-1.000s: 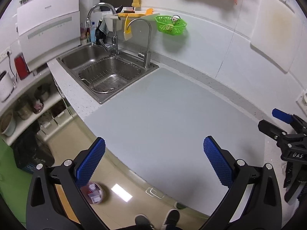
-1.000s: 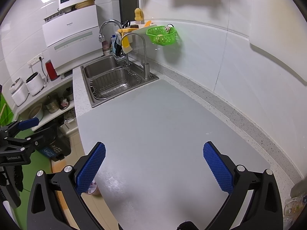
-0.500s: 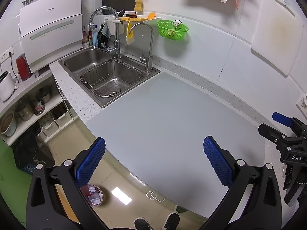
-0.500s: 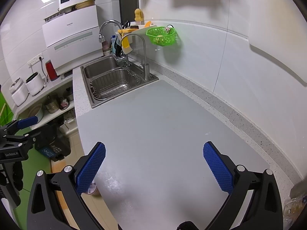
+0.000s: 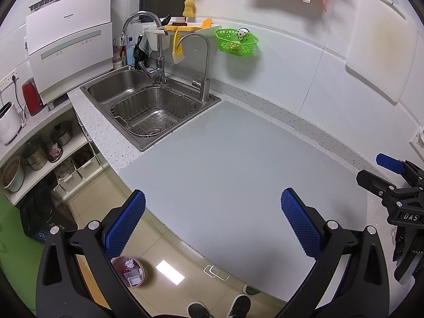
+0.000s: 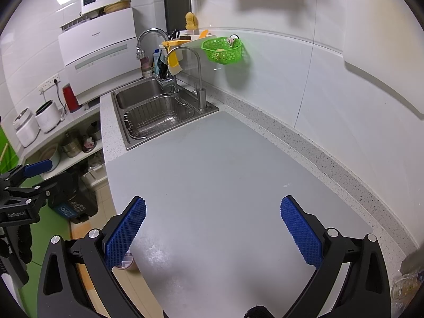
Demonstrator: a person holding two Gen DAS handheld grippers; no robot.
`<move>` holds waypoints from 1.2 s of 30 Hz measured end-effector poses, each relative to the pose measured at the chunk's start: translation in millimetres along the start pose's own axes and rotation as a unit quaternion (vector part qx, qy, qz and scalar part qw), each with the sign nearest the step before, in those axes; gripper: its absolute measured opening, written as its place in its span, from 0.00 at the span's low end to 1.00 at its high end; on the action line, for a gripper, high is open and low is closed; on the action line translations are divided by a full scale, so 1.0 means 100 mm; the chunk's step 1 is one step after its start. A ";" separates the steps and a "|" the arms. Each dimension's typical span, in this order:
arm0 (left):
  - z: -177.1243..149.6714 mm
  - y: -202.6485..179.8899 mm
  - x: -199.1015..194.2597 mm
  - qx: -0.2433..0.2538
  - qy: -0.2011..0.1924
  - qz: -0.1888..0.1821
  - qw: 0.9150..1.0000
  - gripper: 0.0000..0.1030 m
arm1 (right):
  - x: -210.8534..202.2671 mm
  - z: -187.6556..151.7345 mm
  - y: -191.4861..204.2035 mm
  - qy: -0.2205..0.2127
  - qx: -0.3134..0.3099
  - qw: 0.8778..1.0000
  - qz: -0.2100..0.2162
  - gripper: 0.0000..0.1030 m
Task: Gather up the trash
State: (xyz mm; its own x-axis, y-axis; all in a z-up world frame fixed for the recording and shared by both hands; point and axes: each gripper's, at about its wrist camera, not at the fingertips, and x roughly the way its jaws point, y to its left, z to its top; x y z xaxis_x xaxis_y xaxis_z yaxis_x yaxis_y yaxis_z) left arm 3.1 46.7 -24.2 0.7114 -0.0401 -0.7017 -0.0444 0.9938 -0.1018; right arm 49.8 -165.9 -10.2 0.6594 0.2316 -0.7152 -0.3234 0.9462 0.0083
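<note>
My left gripper is open and empty above the front edge of the grey countertop. My right gripper is open and empty above the same countertop. Each gripper shows at the edge of the other's view: the right one at the far right, the left one at the far left. A small round bin with trash stands on the floor below the counter edge; part of it shows in the right wrist view. I see no loose trash on the counter surface.
A steel sink with a wire basket and two faucets is at the back left. A green basket hangs on the wall. Shelves with pots and a dark bin are on the left. Clear packaging lies at the counter's right end.
The left gripper has tilted up and drawn back slightly, so the sink and counter sit lower in its view. The right gripper has barely moved. Both stay open.
</note>
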 end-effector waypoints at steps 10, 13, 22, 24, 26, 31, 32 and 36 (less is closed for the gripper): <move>0.01 0.00 0.00 0.000 -0.001 0.000 1.000 0.97 | -0.01 0.00 0.00 0.000 -0.001 1.000 0.000 0.95; 0.01 0.00 0.00 0.000 -0.001 0.000 1.000 0.97 | -0.01 0.00 0.00 0.000 -0.001 1.000 0.000 0.95; 0.01 -0.02 -0.02 0.001 -0.002 -0.001 1.000 0.97 | -0.01 0.00 0.00 0.000 -0.001 1.000 0.000 0.95; 0.01 -0.01 -0.02 0.001 -0.002 -0.002 1.000 0.97 | -0.01 0.00 0.00 0.000 0.000 1.000 0.000 0.95; 0.01 -0.02 -0.02 0.001 -0.002 -0.001 1.000 0.97 | -0.01 0.00 0.00 0.000 -0.001 1.000 0.000 0.95; 0.01 -0.02 -0.03 -0.001 -0.002 -0.002 1.000 0.97 | -0.01 0.00 -0.02 -0.001 0.000 1.000 0.000 0.95; 0.00 -0.01 -0.03 0.000 -0.002 -0.002 1.000 0.97 | -0.01 0.00 -0.02 -0.001 0.000 1.000 0.000 0.95; 0.00 -0.02 -0.03 0.004 -0.003 0.001 1.000 0.97 | 0.00 0.00 -0.02 -0.001 0.000 1.000 0.000 0.95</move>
State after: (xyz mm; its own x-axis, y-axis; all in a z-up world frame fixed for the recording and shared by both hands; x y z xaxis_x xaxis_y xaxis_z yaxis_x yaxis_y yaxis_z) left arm 1.5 44.4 -21.7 0.7160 -0.0377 -0.6971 -0.0398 0.9947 -0.0947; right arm 50.4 -168.0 -9.8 0.6602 0.2321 -0.7144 -0.3238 0.9461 0.0081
